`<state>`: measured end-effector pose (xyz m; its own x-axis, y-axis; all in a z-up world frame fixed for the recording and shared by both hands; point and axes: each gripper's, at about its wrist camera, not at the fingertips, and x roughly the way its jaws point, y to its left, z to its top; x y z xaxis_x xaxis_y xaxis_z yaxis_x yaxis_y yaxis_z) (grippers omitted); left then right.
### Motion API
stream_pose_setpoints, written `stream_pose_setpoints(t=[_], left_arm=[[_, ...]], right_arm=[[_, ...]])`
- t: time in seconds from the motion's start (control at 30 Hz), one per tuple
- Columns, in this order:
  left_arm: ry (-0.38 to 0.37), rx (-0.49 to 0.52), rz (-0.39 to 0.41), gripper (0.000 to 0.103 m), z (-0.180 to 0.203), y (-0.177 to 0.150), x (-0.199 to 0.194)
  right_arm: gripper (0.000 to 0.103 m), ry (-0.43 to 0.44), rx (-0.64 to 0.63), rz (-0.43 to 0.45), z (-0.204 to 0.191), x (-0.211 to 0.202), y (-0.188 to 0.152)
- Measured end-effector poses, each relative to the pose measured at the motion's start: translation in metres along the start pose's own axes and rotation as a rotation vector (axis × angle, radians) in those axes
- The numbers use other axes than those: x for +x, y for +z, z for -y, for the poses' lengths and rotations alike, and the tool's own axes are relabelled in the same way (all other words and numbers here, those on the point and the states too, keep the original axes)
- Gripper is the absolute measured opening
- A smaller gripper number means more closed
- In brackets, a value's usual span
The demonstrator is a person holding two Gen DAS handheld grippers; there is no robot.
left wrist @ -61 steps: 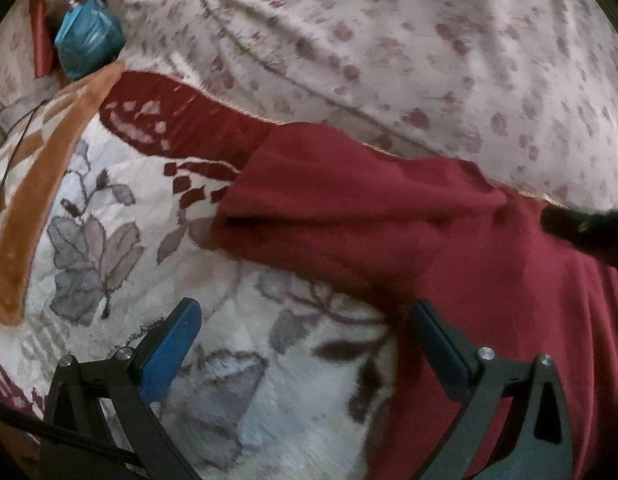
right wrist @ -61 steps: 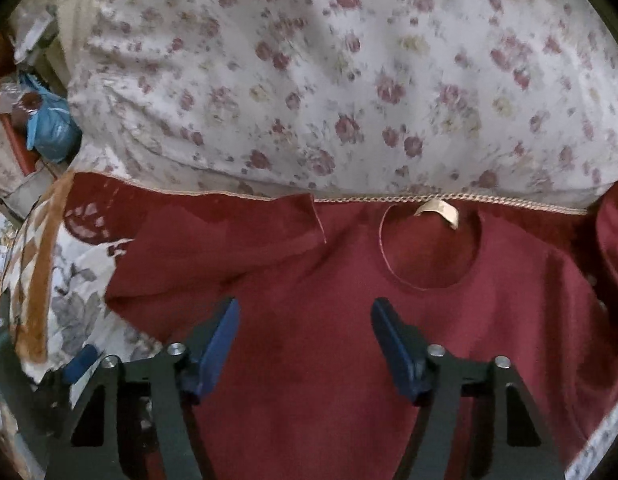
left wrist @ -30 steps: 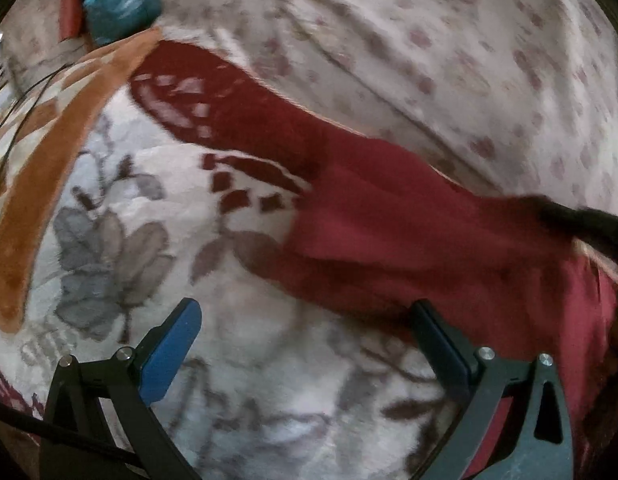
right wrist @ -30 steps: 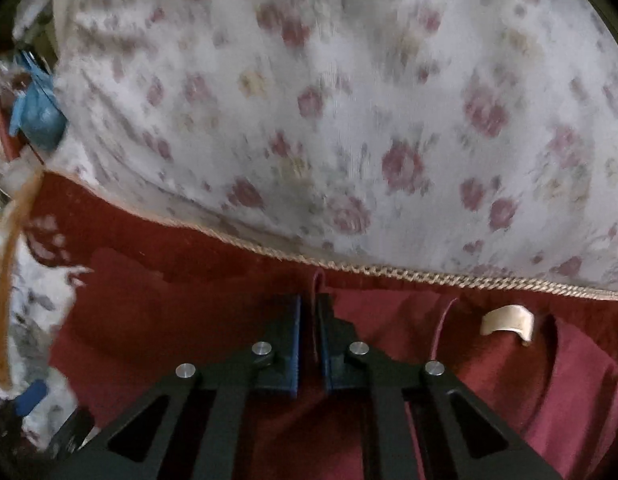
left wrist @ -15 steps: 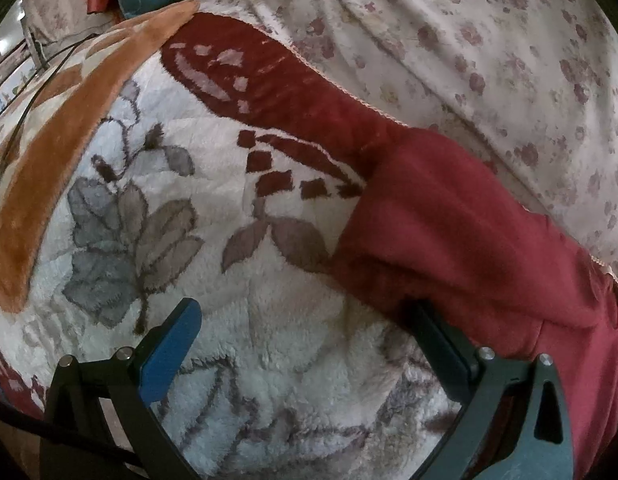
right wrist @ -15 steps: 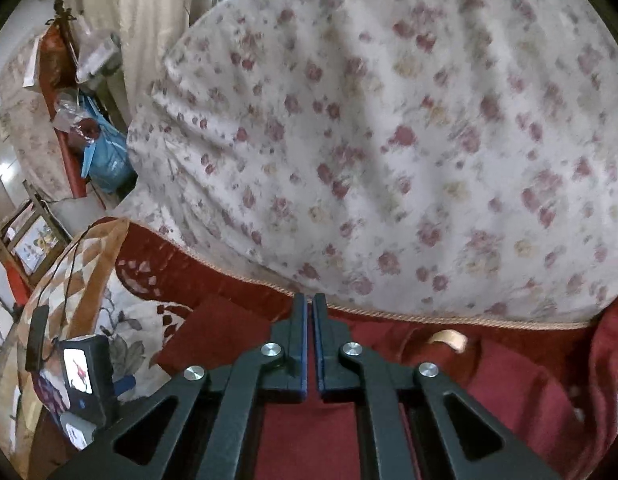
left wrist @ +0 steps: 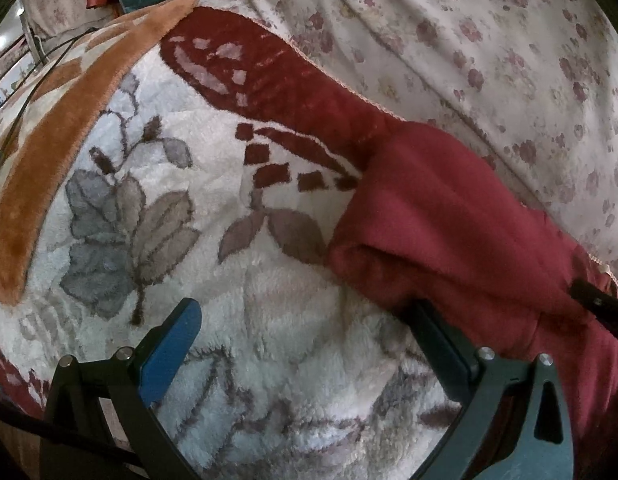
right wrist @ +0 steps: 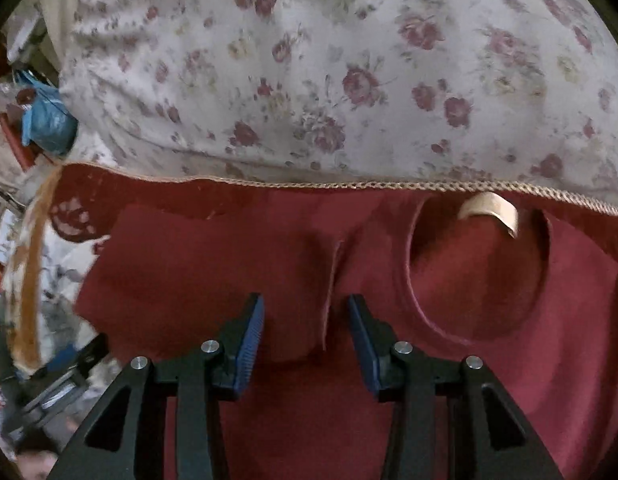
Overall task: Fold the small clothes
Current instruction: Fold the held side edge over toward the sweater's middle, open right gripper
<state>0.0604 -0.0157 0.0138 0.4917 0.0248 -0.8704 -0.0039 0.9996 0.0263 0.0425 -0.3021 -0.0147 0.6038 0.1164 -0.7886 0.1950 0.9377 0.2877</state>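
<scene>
Red garment (right wrist: 469, 360) cut off below, right edge

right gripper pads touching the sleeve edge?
Apart. In the right wrist view the right gripper, its jaws just opened, straddles the folded sleeve edge with red cloth showing on both sides.

Two wrist cameras, both tilted steeply down, close over the bed.
The left view looks past its tongs (left wrist: 305, 344) at the blanket (left wrist: 269, 300) and the sleeve (left wrist: 449, 232); the right looks over the shirt (right wrist: 489, 340) neckline. Both share the sleeve and the floral cover (right wrist: 329, 60).
</scene>
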Motion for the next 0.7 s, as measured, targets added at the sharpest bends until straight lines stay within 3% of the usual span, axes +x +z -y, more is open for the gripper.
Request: stream_pose_setpoints(t=[0.07,0.13,0.17,0.33,0.47,0.7], left_arm=[[0.008,0.004,0.009,0.103,0.001,0.003,0.0],[0.01,0.006,0.009,0.103,0.002,0.005,-0.001],[0.012,0.004,0.01,0.103,0.001,0.006,-0.002],[0.045,-0.063,0.034,0.103,-0.014,0.015,-0.009],[0.043,-0.121,0.016,0.103,-0.025,0.017,-0.009],[0.026,-0.045,0.02,0.103,-0.005,0.009,-0.014]], right_arm=[[0.045,-0.043,-0.046,0.006,-0.007,0.012,0.004],[0.014,-0.082,-0.074,0.027,-0.013,0.015,0.006],[0.01,-0.104,-0.087,0.036,-0.015,0.012,0.008],[0.007,-0.046,-0.073,0.155,-0.009,-0.042,0.014],[0.007,-0.034,-0.054,0.275,0.008,-0.108,0.015],[0.007,-0.109,-0.027,0.339,0.048,-0.176,0.0]])
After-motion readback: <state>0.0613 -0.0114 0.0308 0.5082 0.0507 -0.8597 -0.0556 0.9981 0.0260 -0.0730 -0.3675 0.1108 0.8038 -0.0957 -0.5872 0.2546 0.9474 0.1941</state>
